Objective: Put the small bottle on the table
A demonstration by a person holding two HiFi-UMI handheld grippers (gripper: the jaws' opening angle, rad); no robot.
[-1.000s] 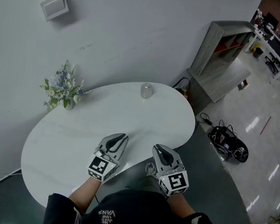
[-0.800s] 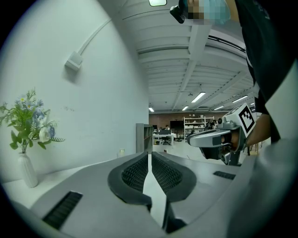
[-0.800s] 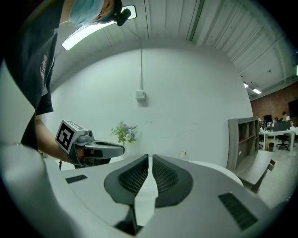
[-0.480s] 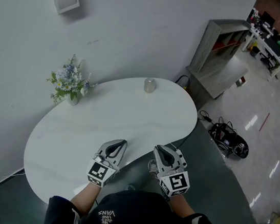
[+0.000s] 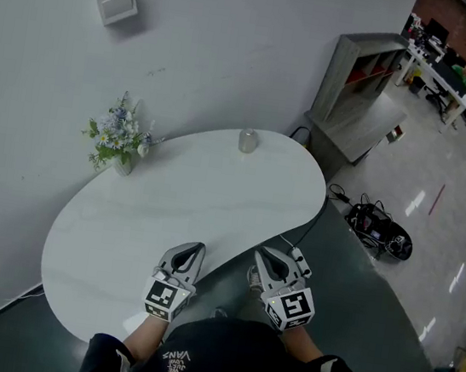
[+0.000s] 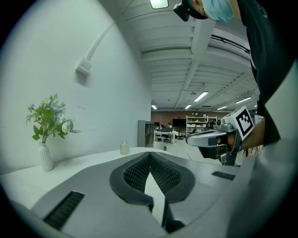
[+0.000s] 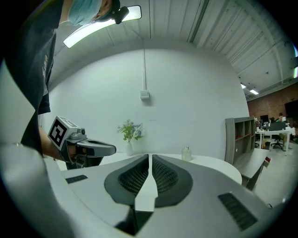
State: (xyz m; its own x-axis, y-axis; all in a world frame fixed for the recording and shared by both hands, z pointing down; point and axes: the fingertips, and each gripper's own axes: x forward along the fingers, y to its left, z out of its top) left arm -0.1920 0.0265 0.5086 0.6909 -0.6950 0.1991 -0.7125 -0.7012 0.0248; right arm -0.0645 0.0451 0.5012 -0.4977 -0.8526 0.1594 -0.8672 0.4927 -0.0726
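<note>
A small clear bottle stands upright near the far edge of the white table; it also shows as a small bottle in the left gripper view and as a small bottle in the right gripper view. My left gripper hovers over the table's near edge, shut, nothing in it. My right gripper hangs just off that near edge, also shut and empty. Both are far from the bottle. Each gripper view shows the other gripper beside it.
A white vase of flowers stands at the table's far left by the wall. A grey shelf unit is beyond the table to the right. Cables and a dark bag lie on the floor at right.
Both grippers have drawn back toward the person, to the table's near edge. The left jaws have come together. The bottle has not moved.
</note>
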